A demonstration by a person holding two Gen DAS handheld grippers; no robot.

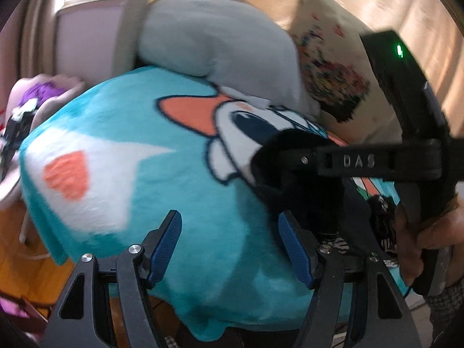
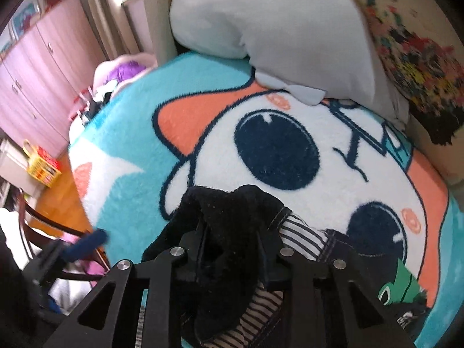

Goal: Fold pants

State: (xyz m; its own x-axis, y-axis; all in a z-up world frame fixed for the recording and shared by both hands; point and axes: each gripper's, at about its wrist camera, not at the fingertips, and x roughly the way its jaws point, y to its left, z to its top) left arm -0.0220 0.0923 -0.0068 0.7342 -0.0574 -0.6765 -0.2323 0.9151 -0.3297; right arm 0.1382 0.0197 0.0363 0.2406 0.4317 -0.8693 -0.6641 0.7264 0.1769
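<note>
Right hand-held gripper (image 2: 232, 249): bottom centre, jaws closed on a bunched fold of black cloth.
Pants (image 2: 229, 217): black fleecy fabric heaped between the jaws; a striped lining and dark stitched denim show just right of it.
Blanket (image 2: 130, 133): turquoise plush with a white cartoon face, 2 dark blue eyes and orange patches; the pants lie on it.
Grey cushion (image 2: 261, 23): at the top, resting on the blanket's far edge.
Patterned pillow (image 2: 414, 58): top right, just beside the grey cushion.
Left hand-held gripper (image 2: 72, 249): lower left, blurred, blue pad showing, apart from the pants.
Pink cabinets (image 2: 43, 66): far left.
Yellow box (image 2: 40, 165): on the wooden floor at left.
</note>
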